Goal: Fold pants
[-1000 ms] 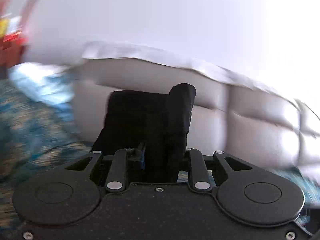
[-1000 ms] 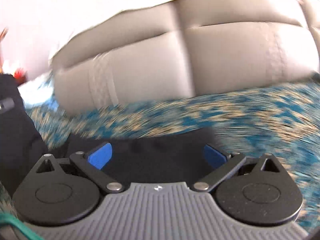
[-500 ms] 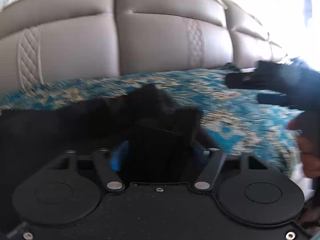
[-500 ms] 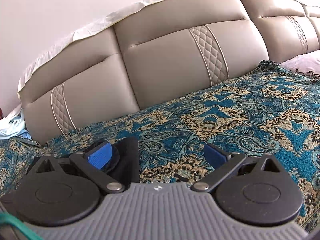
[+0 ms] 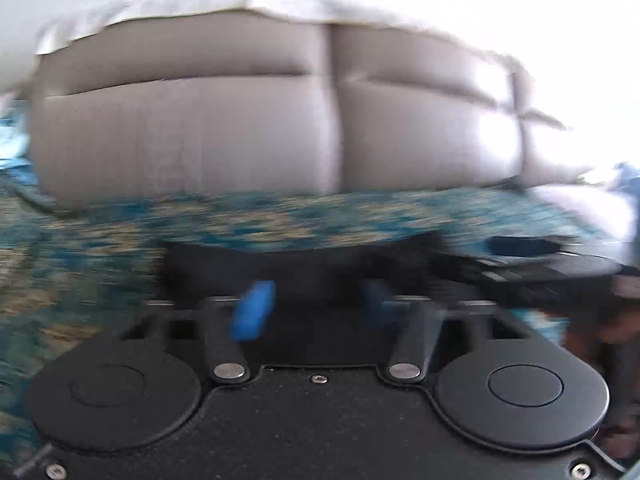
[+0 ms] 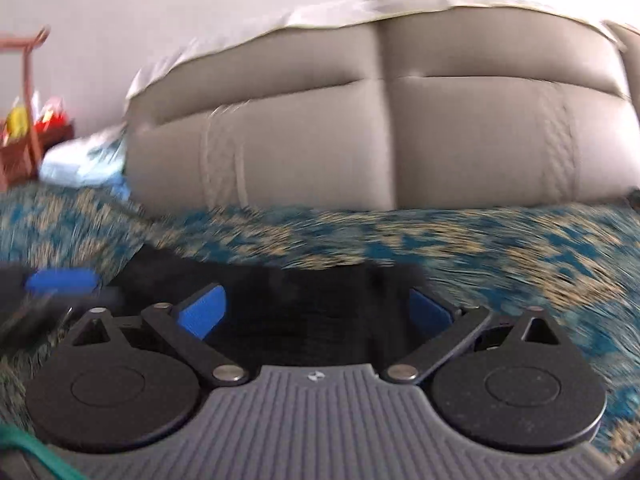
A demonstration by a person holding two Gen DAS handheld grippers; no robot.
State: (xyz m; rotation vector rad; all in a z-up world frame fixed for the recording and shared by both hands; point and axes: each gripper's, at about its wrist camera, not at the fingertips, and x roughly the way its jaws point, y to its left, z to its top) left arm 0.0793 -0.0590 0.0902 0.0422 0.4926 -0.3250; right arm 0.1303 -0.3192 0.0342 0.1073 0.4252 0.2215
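The black pants [image 5: 280, 268] lie flat on the blue patterned bedspread [image 5: 100, 248], just ahead of both grippers; they also show in the right wrist view [image 6: 304, 296]. My left gripper [image 5: 316, 308] is open, its blue pads apart over the near edge of the pants, with no cloth between them. My right gripper [image 6: 316, 314] is open wide over the pants, holding nothing. The right gripper shows at the right edge of the left wrist view [image 5: 540, 264], and a blue pad of the left gripper shows at the left of the right wrist view [image 6: 60, 280]. Both views are motion-blurred.
A padded beige headboard [image 6: 400, 132] stands behind the bed, with a white cover [image 6: 360, 12] along its top. Light blue cloth [image 6: 80, 160] lies at the bed's far left. A wooden stand [image 6: 24, 120] with colourful items is beyond it.
The left gripper let go of the bunched pants and opened. The pants now lie flat on the bedspread. Both grippers swung back over them, side by side.
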